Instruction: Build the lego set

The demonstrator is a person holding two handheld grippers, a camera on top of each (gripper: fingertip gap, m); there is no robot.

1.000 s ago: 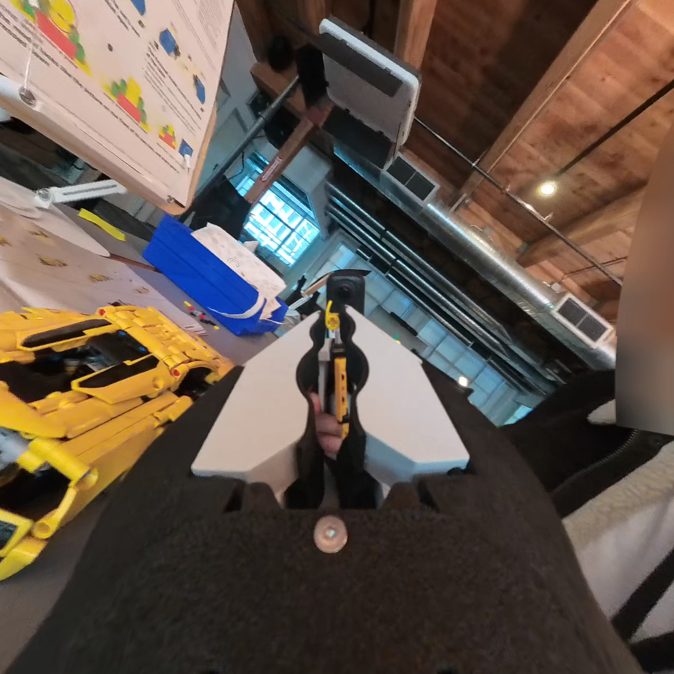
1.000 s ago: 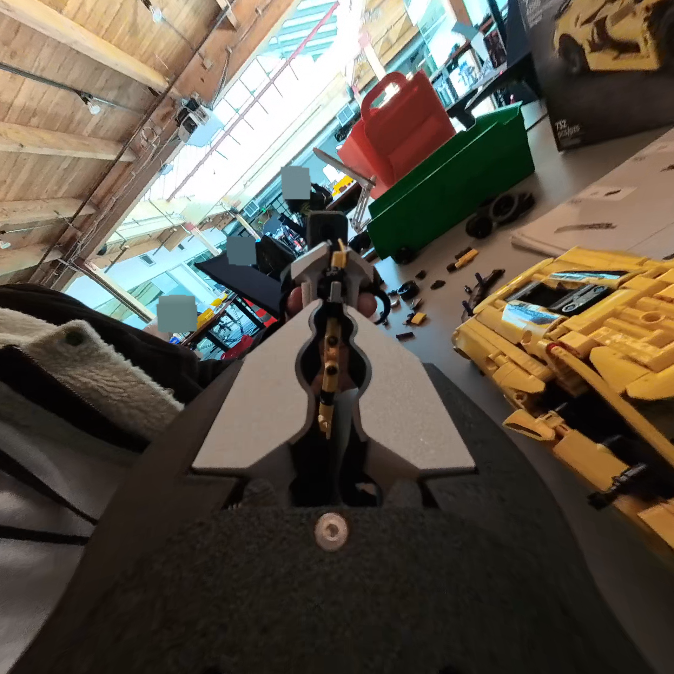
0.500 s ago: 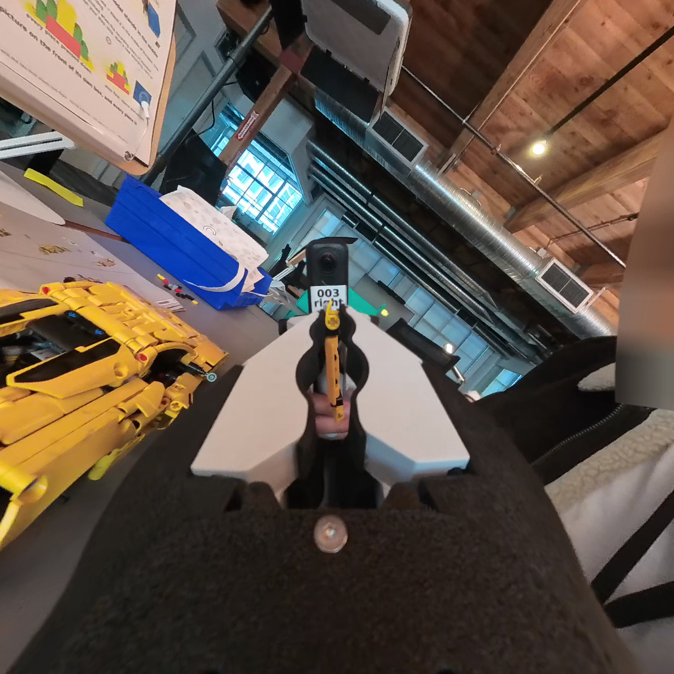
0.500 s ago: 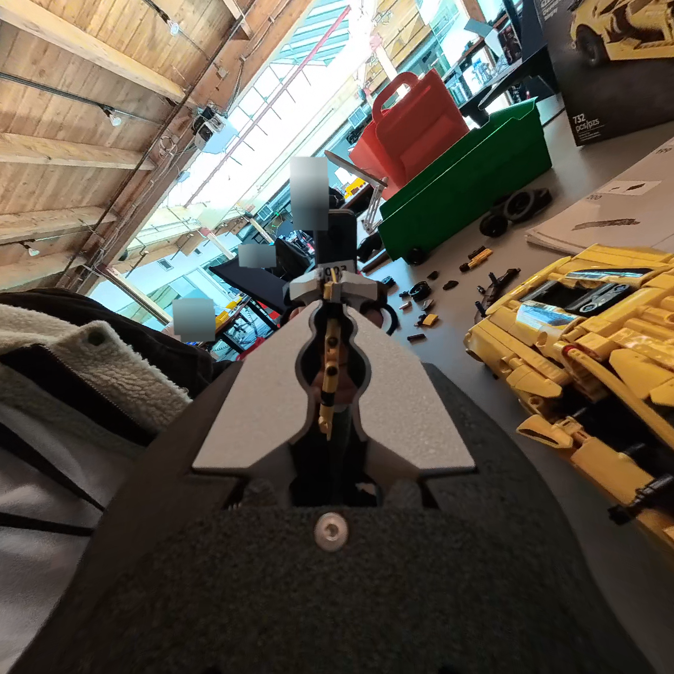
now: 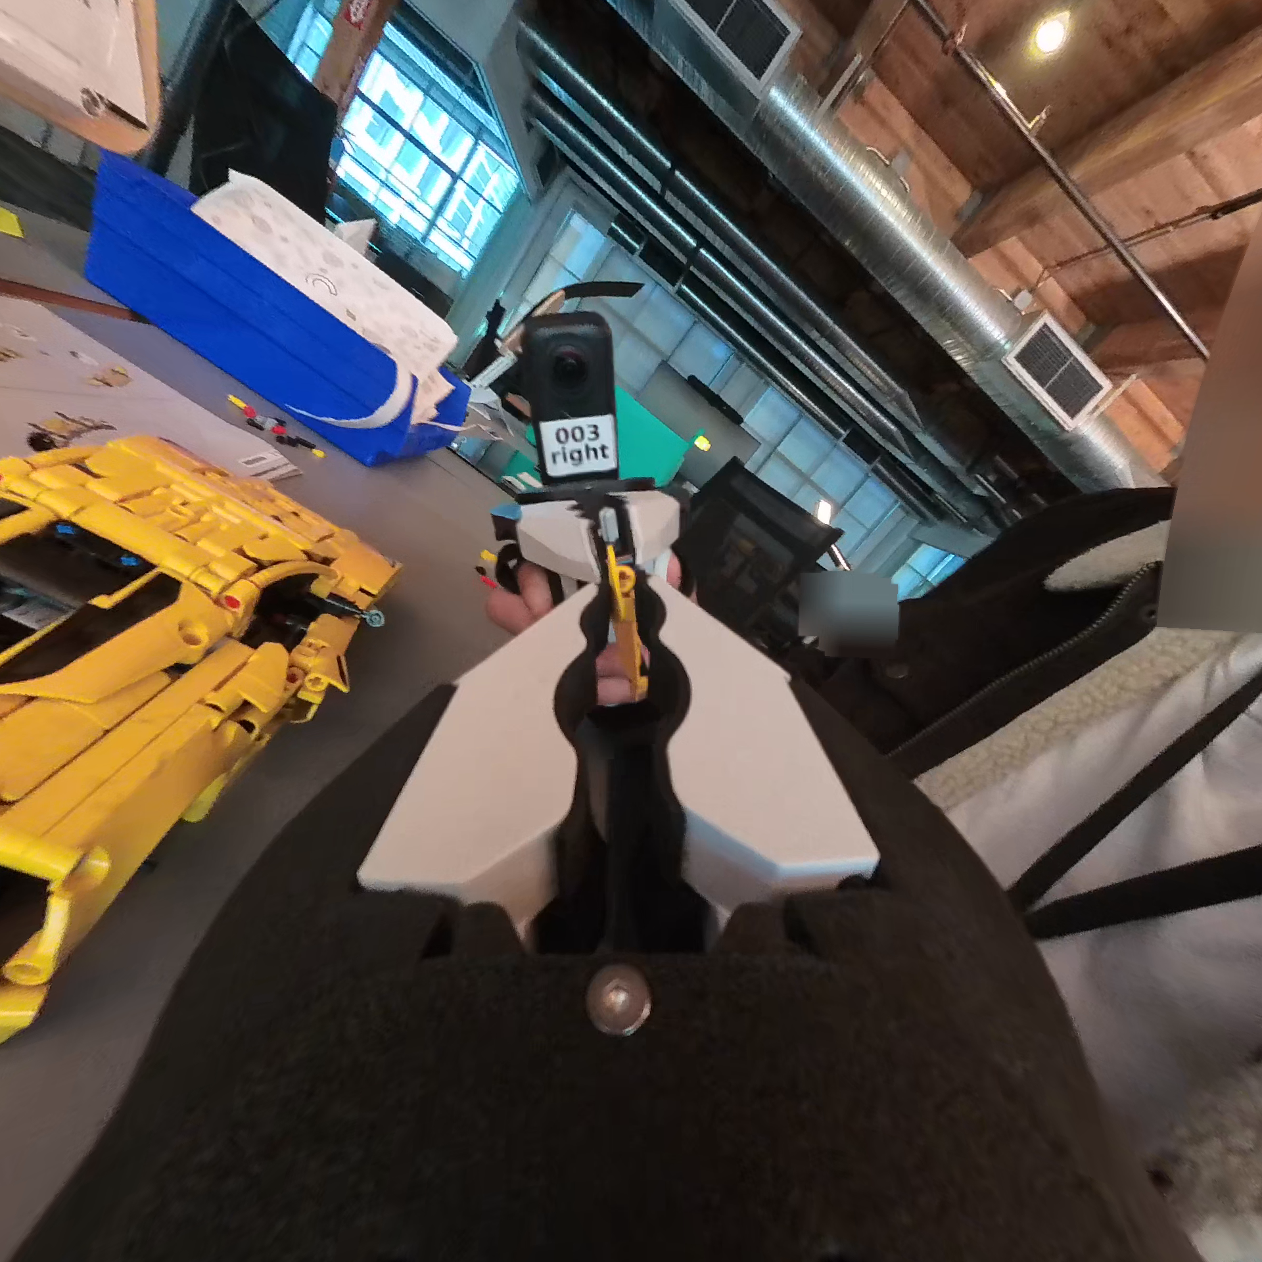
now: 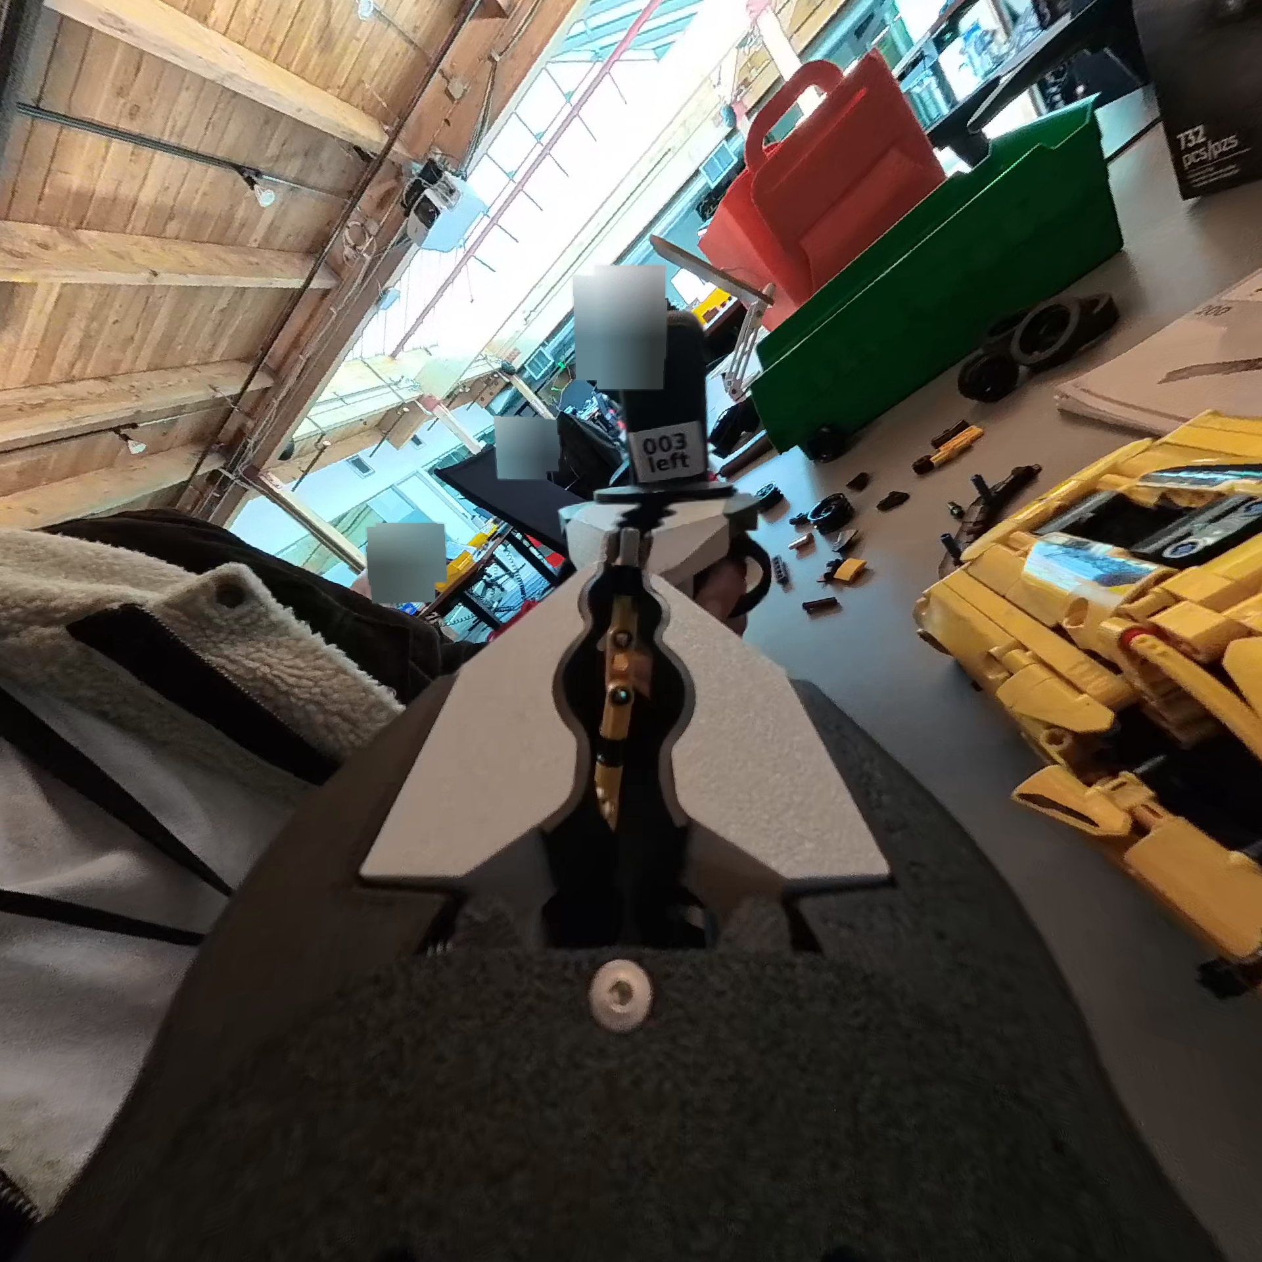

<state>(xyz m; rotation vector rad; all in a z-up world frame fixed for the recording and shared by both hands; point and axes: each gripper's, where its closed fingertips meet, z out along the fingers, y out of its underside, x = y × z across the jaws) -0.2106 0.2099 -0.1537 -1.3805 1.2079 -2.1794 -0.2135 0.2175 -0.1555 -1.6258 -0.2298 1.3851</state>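
Note:
A thin yellow lego beam (image 5: 625, 618) with holes is clamped between my left gripper's (image 5: 618, 594) shut fingers. The same beam (image 6: 617, 690) runs back between my right gripper's (image 6: 625, 580) shut fingers. The two grippers face each other tip to tip above the table. The right gripper (image 5: 601, 539) shows just past the beam in the left wrist view, and the left gripper (image 6: 638, 539) shows just past it in the right wrist view. A small grey part (image 6: 628, 546) sits at the beam's end. The large yellow lego car (image 5: 136, 614) lies on the table beside them (image 6: 1127, 649).
A blue bin (image 5: 239, 307) with a paper bag stands behind the car. A green bin (image 6: 956, 328), a red bag (image 6: 819, 191), black wheels (image 6: 1038, 341) and loose small parts (image 6: 833, 567) lie on the table. A person's fleece jacket (image 6: 136, 649) is close by. Left and right tips are no more than a few centimetres apart.
Both views have tilted and the grippers have drawn slightly apart; each opposite gripper now shows fuller above the fingertips. The yellow beam stays clamped.

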